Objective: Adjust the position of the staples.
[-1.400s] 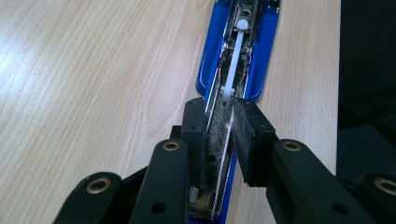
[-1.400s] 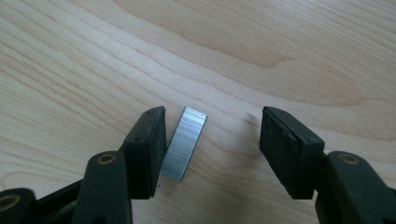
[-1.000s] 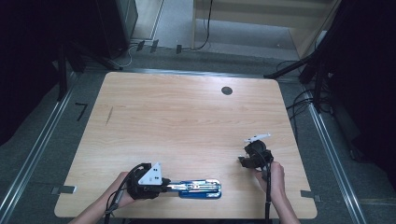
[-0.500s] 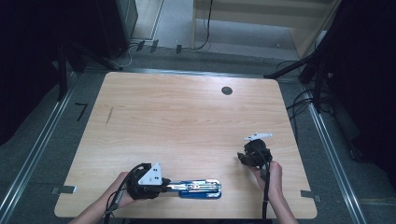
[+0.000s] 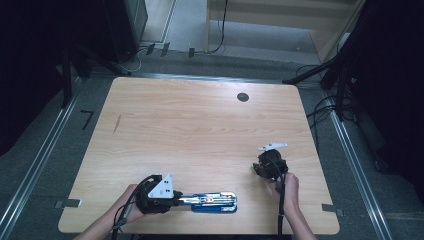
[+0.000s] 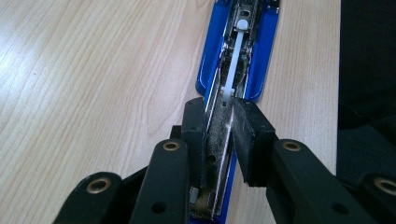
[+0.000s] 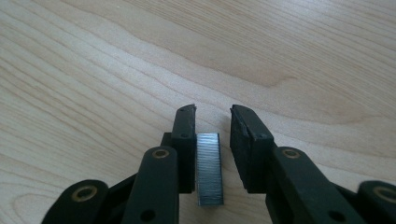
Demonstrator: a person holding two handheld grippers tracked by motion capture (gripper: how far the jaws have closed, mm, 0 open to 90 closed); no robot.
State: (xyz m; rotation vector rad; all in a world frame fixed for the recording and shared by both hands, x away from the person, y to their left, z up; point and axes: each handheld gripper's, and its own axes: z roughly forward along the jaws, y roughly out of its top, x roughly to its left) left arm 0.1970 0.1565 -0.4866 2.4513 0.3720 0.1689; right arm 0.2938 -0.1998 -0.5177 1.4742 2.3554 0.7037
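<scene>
A blue stapler point(image 5: 216, 203) lies open near the table's front edge, its metal staple channel point(image 6: 233, 70) bared. My left gripper point(image 5: 182, 199) is shut on the near end of that channel, with both pads point(image 6: 194, 135) pressed to its sides. Over at the right, my right gripper point(image 5: 264, 169) points down at the table. In the right gripper view a short strip of staples point(image 7: 208, 168) lies on the wood between the jaws. Those jaws have just been closing on it. The left pad point(image 7: 184, 140) is against the strip and the right pad stands off by a small gap.
The wooden table point(image 5: 200, 125) has a dark round hole point(image 5: 243, 97) at its back right. Cables trail on the floor behind and to the right of it. A person's hands point(image 5: 287, 187) hold the grippers from the near edge.
The right gripper has barely shifted at the table's right. The left gripper and the stapler stay where they were.
</scene>
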